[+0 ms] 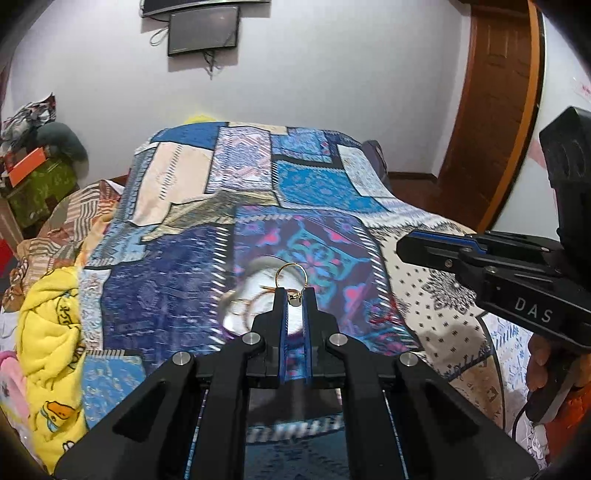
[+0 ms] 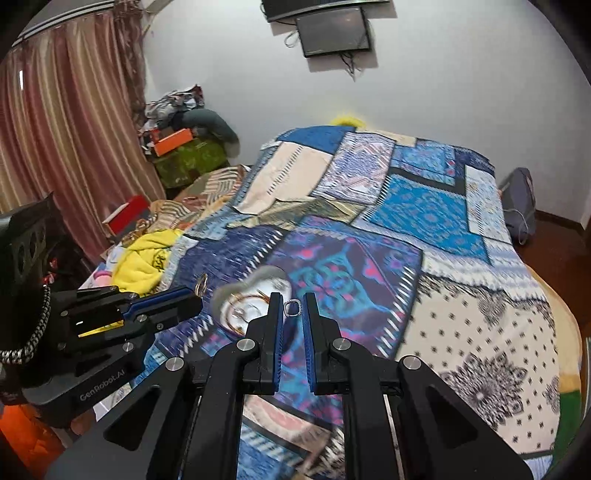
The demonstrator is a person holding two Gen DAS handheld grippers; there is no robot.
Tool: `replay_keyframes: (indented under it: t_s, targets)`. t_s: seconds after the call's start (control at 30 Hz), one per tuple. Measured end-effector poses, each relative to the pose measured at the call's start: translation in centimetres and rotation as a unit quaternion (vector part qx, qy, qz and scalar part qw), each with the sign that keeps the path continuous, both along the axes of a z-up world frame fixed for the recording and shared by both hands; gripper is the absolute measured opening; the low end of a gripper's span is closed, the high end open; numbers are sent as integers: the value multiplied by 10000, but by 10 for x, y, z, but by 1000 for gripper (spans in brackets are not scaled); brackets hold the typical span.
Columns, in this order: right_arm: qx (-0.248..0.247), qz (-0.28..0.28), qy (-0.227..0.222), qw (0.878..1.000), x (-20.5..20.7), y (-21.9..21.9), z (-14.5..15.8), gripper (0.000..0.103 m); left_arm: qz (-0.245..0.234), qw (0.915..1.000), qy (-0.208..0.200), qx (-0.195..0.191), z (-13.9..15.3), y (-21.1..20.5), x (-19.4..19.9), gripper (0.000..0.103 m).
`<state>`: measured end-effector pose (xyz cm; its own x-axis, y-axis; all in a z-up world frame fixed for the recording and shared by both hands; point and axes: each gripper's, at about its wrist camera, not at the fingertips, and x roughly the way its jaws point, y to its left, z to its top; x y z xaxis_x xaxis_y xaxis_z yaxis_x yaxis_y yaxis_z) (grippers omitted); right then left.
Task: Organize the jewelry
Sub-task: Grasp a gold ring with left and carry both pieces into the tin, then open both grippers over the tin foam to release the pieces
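The left gripper [image 1: 294,300] is clamped on a gold ring [image 1: 291,275], whose hoop stands up above the fingertips with a small pearl-like bead hanging between them. The right gripper [image 2: 293,306] pinches a small silver ring [image 2: 291,307] between its blue-lined fingers; it also shows at the right edge of the left wrist view [image 1: 402,245], well apart from the other gripper. Both hover just above a blurred white dish [image 1: 243,302] that lies on the patchwork bedspread [image 1: 332,184] and holds thin gold hoops [image 1: 255,306]. Out to the left of the bed sits a crumpled yellow blanket [image 1: 48,332]. Further back, a dark screen [image 2: 334,31] hangs on the white wall, and striped curtains [image 2: 62,129] fall beside it.
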<state>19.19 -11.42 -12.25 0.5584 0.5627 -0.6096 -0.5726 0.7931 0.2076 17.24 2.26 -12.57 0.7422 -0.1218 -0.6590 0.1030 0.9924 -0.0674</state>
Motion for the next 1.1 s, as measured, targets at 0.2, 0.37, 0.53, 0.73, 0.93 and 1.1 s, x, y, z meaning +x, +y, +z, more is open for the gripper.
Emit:
replay_keyframes:
  t_s: [0.2, 0.37, 0.53, 0.73, 0.93, 1.1]
  targets:
    - [14, 184, 40, 9998, 6, 23, -5, 9, 158, 9998, -63, 92, 2, 23, 4, 6]
    - [-37, 277, 233, 9993, 15, 35, -21, 9, 177, 9998, -24, 17, -5, 31, 10, 6]
    - [-115, 346, 438, 9984, 20, 42, -36, 9, 118, 9997, 191, -116, -24, 31, 20, 6]
    - [-262, 428, 603, 9969, 28, 50, -50, 9, 62, 9988, 444, -199, -47, 30, 31, 6]
    - [-286, 448, 744, 9958, 36, 55, -61, 9, 105, 9985, 492, -205, -55, 33, 37, 6]
    - [-318, 461, 796, 9953, 42, 61, -67, 9, 120, 9983, 541, -202, -59, 35, 41, 6]
